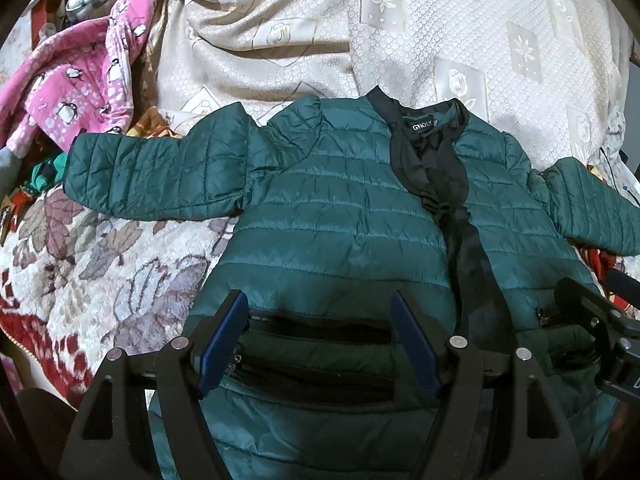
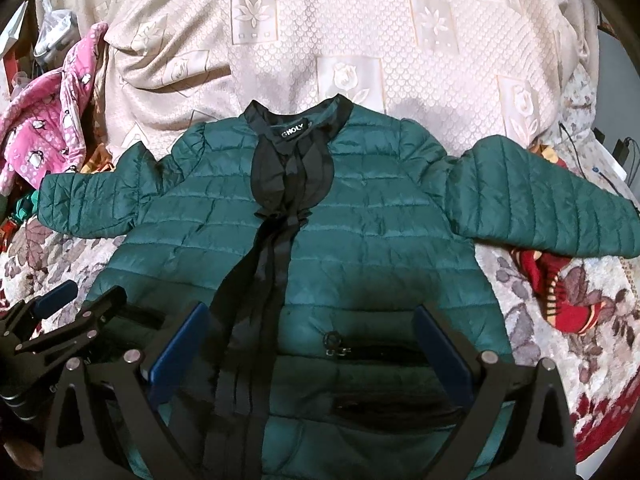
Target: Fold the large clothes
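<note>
The jacket [image 1: 340, 216] lies flat and face up on the bed [image 1: 120, 280], sleeves spread to either side, collar away from the cameras, hem nearest the grippers. The black placket [image 2: 276, 216] runs down its middle, rumpled near the neck.

The left gripper [image 1: 320, 340] hovers over the lower left front panel with its fingers spread wide, holding nothing; the right gripper [image 2: 312, 348] does the same over the right pocket zip [image 2: 336, 344], jaws apart and empty.

The quilted shell looks light, puffy and slick, so it will probably slide on itself and spring back from a crease. A pinch on a thin edge should hold better than one on padded panel: the left cuff [image 1: 80, 168] or right cuff [image 2: 616, 224] for bringing sleeves in, the hem corners for folding the body up. Pink pyjamas [image 1: 80, 92] sit in a heap beyond the left sleeve, clear of the work
</note>
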The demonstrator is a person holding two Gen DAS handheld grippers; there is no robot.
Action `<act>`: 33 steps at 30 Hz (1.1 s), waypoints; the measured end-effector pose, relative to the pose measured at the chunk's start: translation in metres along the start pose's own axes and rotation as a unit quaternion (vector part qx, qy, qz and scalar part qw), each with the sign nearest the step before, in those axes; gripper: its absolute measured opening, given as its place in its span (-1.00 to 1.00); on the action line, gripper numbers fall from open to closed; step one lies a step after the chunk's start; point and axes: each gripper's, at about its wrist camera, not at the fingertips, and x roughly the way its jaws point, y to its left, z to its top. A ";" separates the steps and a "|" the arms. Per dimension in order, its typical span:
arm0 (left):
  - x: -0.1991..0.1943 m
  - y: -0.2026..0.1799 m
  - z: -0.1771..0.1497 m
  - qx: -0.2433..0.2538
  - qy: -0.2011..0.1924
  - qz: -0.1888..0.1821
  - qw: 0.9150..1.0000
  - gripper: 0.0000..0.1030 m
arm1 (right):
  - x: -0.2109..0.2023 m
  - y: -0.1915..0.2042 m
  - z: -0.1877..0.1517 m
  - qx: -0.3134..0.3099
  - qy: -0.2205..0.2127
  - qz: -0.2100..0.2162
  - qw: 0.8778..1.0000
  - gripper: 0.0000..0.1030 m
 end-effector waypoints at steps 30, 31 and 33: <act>0.003 0.000 0.000 0.015 -0.012 0.007 1.000 -0.14 | 0.008 0.003 0.006 -0.005 -0.057 0.012 0.998 0.99; 0.005 0.001 0.000 0.014 -0.010 0.006 1.000 -0.14 | 0.009 0.004 0.006 -0.006 -0.051 0.013 0.999 0.99; 0.008 0.004 0.004 0.009 -0.009 0.001 1.000 -0.14 | 0.012 0.004 0.008 -0.010 -0.041 0.008 0.999 0.99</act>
